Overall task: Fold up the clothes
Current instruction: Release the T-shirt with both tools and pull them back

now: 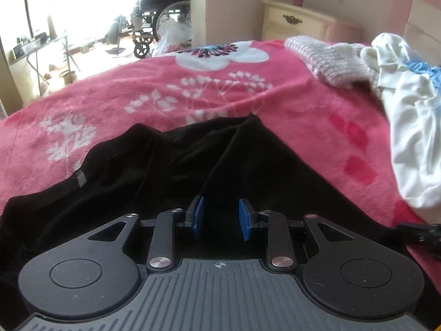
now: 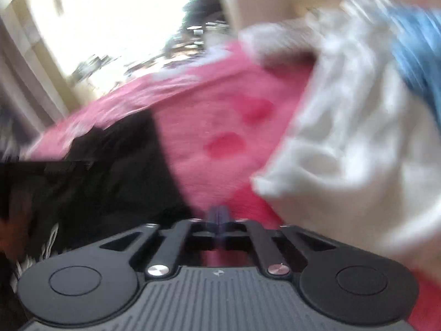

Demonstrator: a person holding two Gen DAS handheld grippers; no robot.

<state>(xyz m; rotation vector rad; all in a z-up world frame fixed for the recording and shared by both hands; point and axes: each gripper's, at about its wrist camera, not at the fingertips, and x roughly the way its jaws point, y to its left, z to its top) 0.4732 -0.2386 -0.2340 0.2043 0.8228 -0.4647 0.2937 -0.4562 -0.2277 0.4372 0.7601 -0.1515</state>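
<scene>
While right hand-held gripper closed, left parted, empty.

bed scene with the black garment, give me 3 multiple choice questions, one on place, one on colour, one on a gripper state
1. Where does the black garment lie relative to the white clothes in the left wrist view?
A. to their left
B. on top of them
C. to their right

2. What colour is the blanket under the clothes?
A. green with stripes
B. pink with white flowers
C. plain grey

3. How do the blue pads of the left gripper stand?
A. pressed together
C. apart with a gap
B. clamped on the white clothes

Answers:
1 A: the dark cloth fills the lower left, the white pile sits at the right edge.
2 B: pink pile with white flower prints shows all around.
3 C: a clear gap shows between the pads, nothing pinched.
</scene>
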